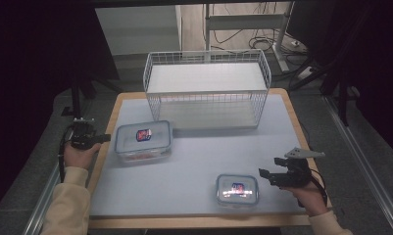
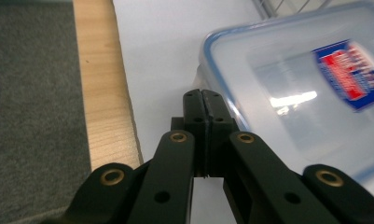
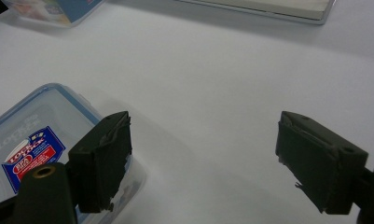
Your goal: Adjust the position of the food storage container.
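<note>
two lidded containers (image 1: 143, 141) (image 1: 237, 190), one wire basket (image 1: 207, 88), two tools (image 1: 105, 138) (image 1: 263, 175)

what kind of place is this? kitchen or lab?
Likely a lab or data-collection room, not a kitchen: a work table with a staged wire basket, loose cables on the floor behind it, and metal frame rails alongside.

The larger container (image 1: 143, 141) at nine o'clock was clear glossy plastic with a blue-rimmed lid and a shiny printed label. The smaller container (image 1: 237, 189) at five o'clock looked the same. The basket (image 1: 207, 88) at twelve o'clock was white coated wire. The table (image 1: 199, 152) had a matt, smooth pale top and a bare wood edge. Both grippers' jaws were matt black plastic with brass rivets.
</note>
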{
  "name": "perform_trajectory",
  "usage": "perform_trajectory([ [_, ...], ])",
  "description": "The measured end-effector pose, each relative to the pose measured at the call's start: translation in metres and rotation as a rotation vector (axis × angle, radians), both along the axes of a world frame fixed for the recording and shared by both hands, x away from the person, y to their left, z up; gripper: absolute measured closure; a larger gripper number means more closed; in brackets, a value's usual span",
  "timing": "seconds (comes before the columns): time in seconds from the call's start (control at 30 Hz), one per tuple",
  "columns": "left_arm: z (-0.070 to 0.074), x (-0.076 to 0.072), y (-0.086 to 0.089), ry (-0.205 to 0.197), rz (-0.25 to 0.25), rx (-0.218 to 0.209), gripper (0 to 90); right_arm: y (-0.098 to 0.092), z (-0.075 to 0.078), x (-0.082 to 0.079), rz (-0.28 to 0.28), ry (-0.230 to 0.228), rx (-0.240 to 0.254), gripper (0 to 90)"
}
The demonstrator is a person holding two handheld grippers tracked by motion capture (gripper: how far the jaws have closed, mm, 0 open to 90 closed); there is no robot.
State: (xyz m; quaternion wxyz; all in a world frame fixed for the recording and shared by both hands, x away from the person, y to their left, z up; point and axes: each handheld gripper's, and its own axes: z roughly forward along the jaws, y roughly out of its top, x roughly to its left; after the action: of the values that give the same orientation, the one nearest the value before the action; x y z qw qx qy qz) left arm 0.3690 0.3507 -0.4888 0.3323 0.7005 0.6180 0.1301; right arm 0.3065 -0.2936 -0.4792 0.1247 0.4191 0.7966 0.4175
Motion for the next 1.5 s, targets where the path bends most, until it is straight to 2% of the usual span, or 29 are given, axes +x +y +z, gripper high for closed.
perform_trajectory([
  [0.07,-0.006,0.006,-0.001,0.022,-0.008,-0.015,90.0,0.0,0.0,0.0,0.002,0.0,-0.001,18.1],
  [0.23,-0.014,0.019,-0.004,0.055,-0.003,-0.003,90.0,0.0,-0.001,0.0,-0.002,0.002,-0.003,18.1],
  [0.27,-0.014,0.019,-0.004,0.055,-0.003,-0.003,90.0,-0.001,-0.001,0.0,-0.002,0.002,-0.003,18.1],
  [0.3,-0.015,0.022,-0.001,0.055,-0.004,-0.026,90.0,-0.001,-0.001,0.001,-0.001,0.005,-0.005,18.1],
  [0.37,-0.016,0.025,0.001,0.054,-0.011,-0.039,90.0,-0.001,-0.002,0.001,-0.001,0.004,-0.006,18.1],
  [0.47,-0.017,0.027,-0.001,0.052,-0.015,-0.034,90.0,-0.001,-0.002,0.001,-0.002,0.005,-0.007,18.1],
  [0.57,-0.018,0.028,-0.005,0.047,-0.034,-0.048,90.0,-0.001,-0.002,0.001,-0.003,0.005,-0.007,18.1],
  [0.6,-0.018,0.028,-0.011,0.043,-0.049,-0.049,90.0,-0.001,-0.002,0.001,-0.004,0.005,-0.008,18.1],
  [0.67,-0.016,0.027,-0.021,0.035,-0.055,-0.021,90.0,-0.001,-0.003,0.002,-0.002,0.005,-0.009,18.1],
  [0.73,-0.015,0.027,-0.025,0.031,-0.062,-0.019,90.0,0.0,-0.003,0.002,-0.001,0.006,-0.011,18.1],
  [0.77,-0.013,0.029,-0.033,0.027,-0.076,-0.033,90.0,0.0,-0.003,0.002,-0.002,0.007,-0.011,18.1],
  [0.9,-0.012,0.031,-0.045,0.017,-0.091,-0.041,90.0,0.0,-0.002,0.001,0.001,0.004,-0.011,18.1],
  [0.93,-0.012,0.031,-0.053,0.011,-0.098,-0.057,90.0,0.0,-0.002,0.001,0.001,0.003,-0.011,18.1],
  [1.1,-0.013,0.03,-0.065,0.004,-0.122,-0.092,90.0,-0.001,-0.002,0.001,-0.002,0.005,-0.008,18.1],
  [1.13,-0.013,0.029,-0.071,-0.001,-0.128,-0.11,90.0,-0.001,-0.002,0.001,-0.003,0.004,-0.01,18.1],
  [1.43,-0.012,0.03,-0.1,-0.012,-0.161,-0.113,90.0,-0.001,0.0,0.001,0.001,-0.002,-0.009,18.2],
  [1.5,-0.012,0.031,-0.105,-0.014,-0.173,-0.137,90.0,-0.001,0.0,0.001,0.001,-0.002,-0.009,18.1],
])
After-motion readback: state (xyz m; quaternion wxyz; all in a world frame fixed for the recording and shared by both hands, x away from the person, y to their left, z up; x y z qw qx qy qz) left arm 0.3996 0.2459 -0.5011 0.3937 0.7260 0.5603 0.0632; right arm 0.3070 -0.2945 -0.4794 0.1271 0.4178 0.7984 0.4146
